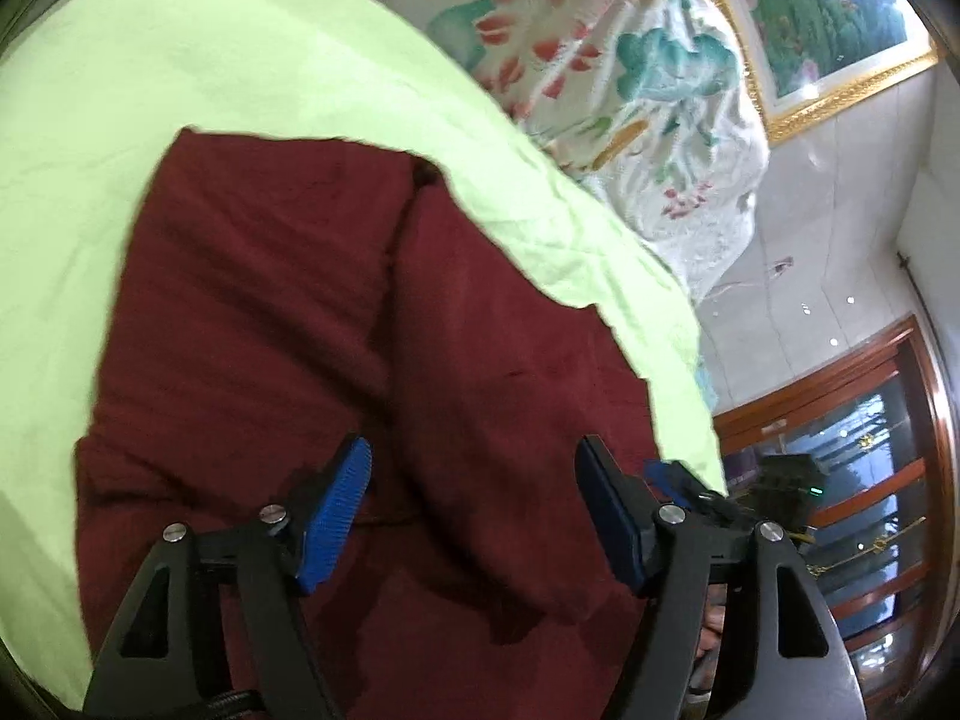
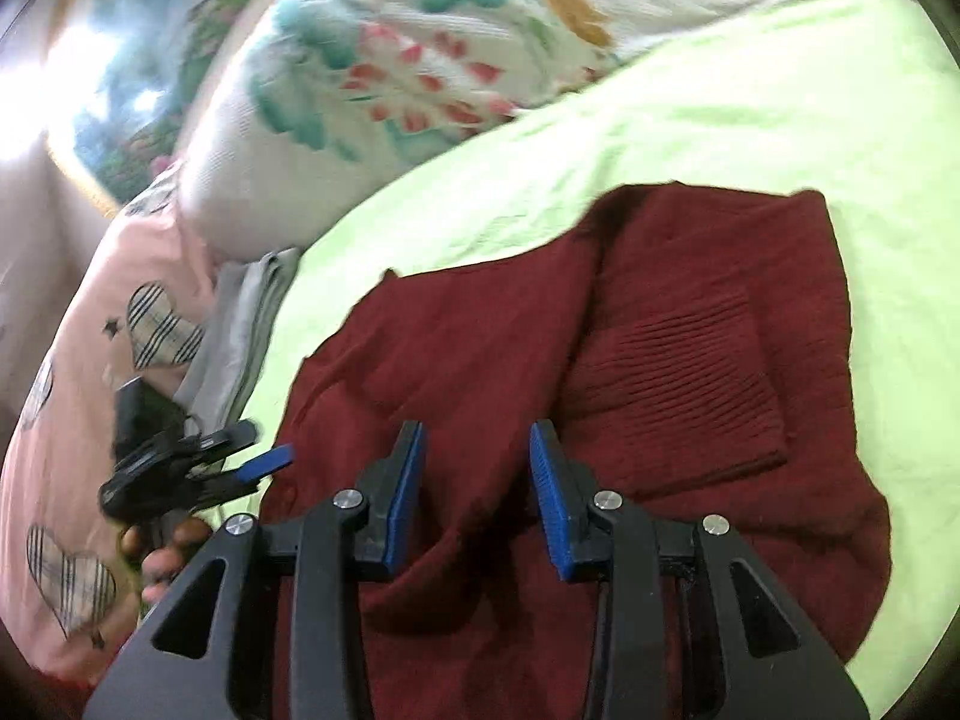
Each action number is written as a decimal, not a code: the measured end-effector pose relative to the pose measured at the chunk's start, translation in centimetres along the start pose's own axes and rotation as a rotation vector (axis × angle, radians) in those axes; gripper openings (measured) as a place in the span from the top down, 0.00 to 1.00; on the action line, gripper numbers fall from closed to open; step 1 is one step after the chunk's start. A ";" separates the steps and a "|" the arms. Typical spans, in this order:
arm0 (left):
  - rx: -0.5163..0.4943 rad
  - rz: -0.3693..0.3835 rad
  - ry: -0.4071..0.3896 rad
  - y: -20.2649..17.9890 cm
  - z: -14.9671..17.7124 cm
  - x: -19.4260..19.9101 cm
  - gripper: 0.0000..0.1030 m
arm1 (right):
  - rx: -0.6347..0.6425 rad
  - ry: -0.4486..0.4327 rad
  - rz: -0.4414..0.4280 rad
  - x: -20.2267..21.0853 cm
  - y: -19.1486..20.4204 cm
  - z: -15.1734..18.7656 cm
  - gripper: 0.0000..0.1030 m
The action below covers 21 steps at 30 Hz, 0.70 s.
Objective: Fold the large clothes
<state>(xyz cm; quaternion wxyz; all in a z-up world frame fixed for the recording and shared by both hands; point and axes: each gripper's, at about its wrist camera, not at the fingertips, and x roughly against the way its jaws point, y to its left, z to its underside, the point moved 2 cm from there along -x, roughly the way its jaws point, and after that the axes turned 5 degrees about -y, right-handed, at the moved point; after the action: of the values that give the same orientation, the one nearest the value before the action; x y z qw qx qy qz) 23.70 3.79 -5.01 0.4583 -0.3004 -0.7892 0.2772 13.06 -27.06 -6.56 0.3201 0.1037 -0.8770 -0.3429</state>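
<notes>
A dark red knit sweater (image 1: 312, 312) lies partly folded on a light green sheet (image 1: 180, 60). In the right wrist view the sweater (image 2: 480, 330) has a sleeve with a ribbed cuff (image 2: 678, 384) laid across its body. My left gripper (image 1: 474, 462) hovers over the near part of the sweater, jaws wide open, nothing between the blue pads. My right gripper (image 2: 477, 438) stands over the sweater's near edge, jaws partly open and empty, with cloth beneath them. Each view catches the other gripper at its side: the right gripper (image 1: 684, 477), and the left gripper (image 2: 252, 447) held by a hand (image 2: 168, 546).
A bunched floral quilt (image 2: 420, 60) lies at the far side of the bed. A pink cover with heart patches (image 2: 90, 390) and a grey folded cloth (image 2: 240, 324) lie to the left. A gold-framed painting (image 1: 828, 18) and wooden doors (image 1: 870, 450) are beyond the bed.
</notes>
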 end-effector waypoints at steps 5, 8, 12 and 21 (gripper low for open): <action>-0.131 -0.168 0.060 -1.9 0.0 -3.0 0.27 | -0.049 0.060 0.022 -3.0 -0.1 0.2 0.64; -0.140 -0.172 0.100 -1.0 0.6 -4.4 0.64 | -0.089 0.092 0.030 -3.9 -0.9 0.9 0.73; -0.166 -0.152 0.095 -0.5 1.3 -4.6 0.92 | -0.127 0.054 -0.026 -3.3 -1.5 0.7 0.96; -0.188 -0.137 0.011 0.2 2.4 -3.6 0.93 | -0.124 -0.076 0.000 -0.1 -4.2 -0.4 0.97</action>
<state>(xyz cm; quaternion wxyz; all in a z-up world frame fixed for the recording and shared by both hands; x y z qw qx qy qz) 23.03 0.87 -8.22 0.4504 -0.2887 -0.8279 0.1684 13.25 -30.32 -9.18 0.2925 0.0707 -0.8655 -0.4005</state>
